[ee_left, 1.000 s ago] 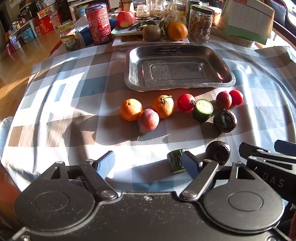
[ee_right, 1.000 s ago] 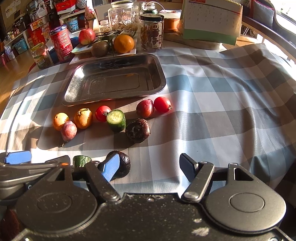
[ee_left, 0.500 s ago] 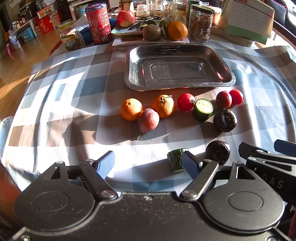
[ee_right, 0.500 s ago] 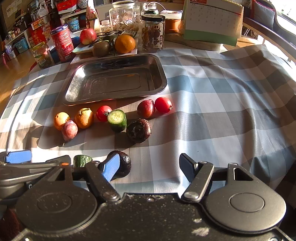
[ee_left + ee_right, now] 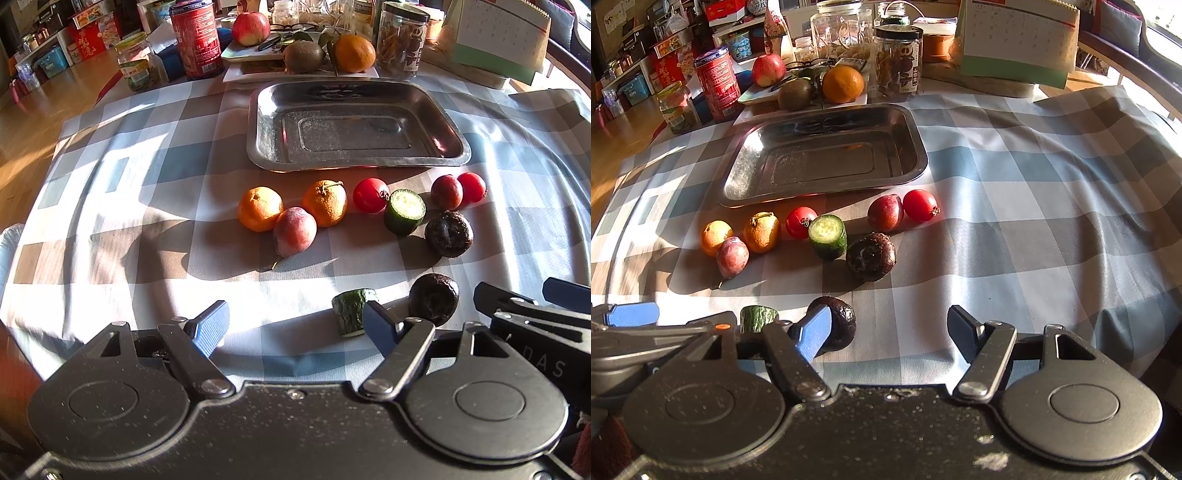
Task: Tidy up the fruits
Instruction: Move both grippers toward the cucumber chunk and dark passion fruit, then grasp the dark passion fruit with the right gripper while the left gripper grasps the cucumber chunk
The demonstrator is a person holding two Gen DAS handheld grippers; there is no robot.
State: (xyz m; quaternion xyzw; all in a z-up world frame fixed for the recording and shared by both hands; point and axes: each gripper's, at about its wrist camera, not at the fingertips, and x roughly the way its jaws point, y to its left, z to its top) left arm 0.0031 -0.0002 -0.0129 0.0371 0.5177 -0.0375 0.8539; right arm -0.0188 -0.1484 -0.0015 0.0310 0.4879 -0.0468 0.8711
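A steel tray (image 5: 360, 166) lies bare on the checked cloth. In front of it runs a row: two mandarins (image 5: 260, 208), a pinkish plum (image 5: 295, 230), a tomato (image 5: 370, 195), a cucumber stub (image 5: 404, 211), a red plum (image 5: 447, 192), a second tomato (image 5: 471, 187) and a dark wrinkled fruit (image 5: 448, 233). Nearer me lie a cucumber piece (image 5: 351, 312) and another dark fruit (image 5: 836, 325). My left gripper (image 5: 291, 325) is open over bare cloth. My right gripper (image 5: 890, 330) is wide, its jaws closing on nothing, the dark fruit just outside its left finger.
Behind the tray stand a plate (image 5: 240, 55) with an apple, a kiwi and an orange, a red can (image 5: 195, 40), jars (image 5: 402, 40) and a desk calendar (image 5: 498, 40). The cloth is rumpled at the right (image 5: 1108, 229). The table drops off at the left to a wooden floor.
The fruit and both hands have stayed put. The right gripper's fingers have drawn in very slightly.
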